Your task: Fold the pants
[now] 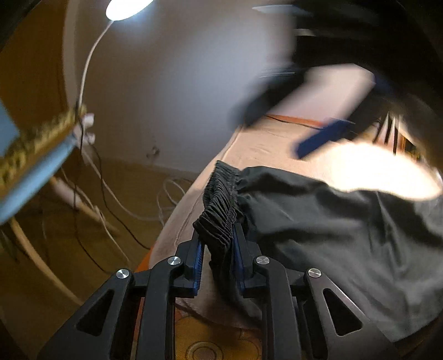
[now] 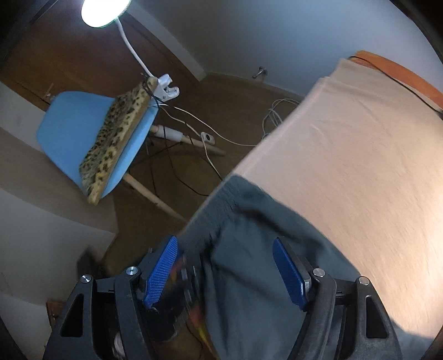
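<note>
Pants (image 1: 318, 221): dark grey pair, lying on a beige sheet (image 2: 360, 144) spread over what I read as a bed. Waistband (image 1: 221, 205) sits at the sheet's edge nearest the floor; the legs run off toward the right of my left view.
Left tongs (image 1: 218, 249): narrow, pinching the gathered elastic waistband between the blue pads (image 1: 197, 265). Fabric bunches up in ridges between the pads, so I call this a grip.
Right tongs (image 2: 225, 265): wide, nothing clamped. In my right view they hang above the pants near the edge of the bed, cloth below both blue pads (image 2: 162, 271). I can't tell whether the tips touch the cloth.
Right tongs seen from left view (image 1: 318, 133): heavily blurred, above the sheet beyond the pants, one blue pad readable.
Bed edge: orange trim (image 2: 401, 72) along the far side of the sheet.
Background: blue chair (image 2: 74, 133) with a leopard-print cushion (image 2: 116, 133), white clip lamp (image 2: 102, 11) fixed to the chair and switched on, cables (image 2: 193, 121) across the brown floor (image 2: 221, 91).
Image quality: motion blur in both views; fold state of the far legs unreadable.
</note>
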Demonstrator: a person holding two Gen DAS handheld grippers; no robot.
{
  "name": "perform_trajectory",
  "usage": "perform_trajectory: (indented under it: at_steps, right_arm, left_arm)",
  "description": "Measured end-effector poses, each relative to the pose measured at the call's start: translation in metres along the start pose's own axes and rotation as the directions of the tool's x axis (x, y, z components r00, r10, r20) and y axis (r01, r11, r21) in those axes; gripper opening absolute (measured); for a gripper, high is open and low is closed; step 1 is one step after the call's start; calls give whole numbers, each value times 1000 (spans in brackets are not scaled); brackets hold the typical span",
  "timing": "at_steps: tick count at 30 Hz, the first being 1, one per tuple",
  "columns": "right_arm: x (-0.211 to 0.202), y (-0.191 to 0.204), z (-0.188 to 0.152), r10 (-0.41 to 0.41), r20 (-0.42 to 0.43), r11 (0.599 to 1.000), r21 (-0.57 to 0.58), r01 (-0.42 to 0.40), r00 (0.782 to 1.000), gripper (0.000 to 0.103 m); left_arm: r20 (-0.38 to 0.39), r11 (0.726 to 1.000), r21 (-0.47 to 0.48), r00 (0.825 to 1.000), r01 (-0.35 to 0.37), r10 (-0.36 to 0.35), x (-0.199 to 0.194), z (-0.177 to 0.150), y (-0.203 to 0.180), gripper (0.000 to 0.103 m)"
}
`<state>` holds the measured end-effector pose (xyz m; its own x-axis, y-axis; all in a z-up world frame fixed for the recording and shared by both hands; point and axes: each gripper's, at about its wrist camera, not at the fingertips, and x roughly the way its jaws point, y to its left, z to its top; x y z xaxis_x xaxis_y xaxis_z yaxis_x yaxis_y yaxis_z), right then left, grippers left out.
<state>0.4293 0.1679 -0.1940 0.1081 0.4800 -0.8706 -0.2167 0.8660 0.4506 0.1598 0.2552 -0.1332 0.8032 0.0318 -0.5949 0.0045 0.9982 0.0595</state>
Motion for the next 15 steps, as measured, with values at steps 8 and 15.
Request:
perform_trajectory:
  at_steps: [8,15]
  right_arm:
    - [59,14,22,-102,-124,995,-31,99,987,73]
    - [85,20,14,-226,-195,972,-116,206,954,60]
  left_arm:
    - [62,964,260,997,-61,47,-3,-9,-45,15]
    - [87,945,317,994,-86,62,-6,-15,-57,15]
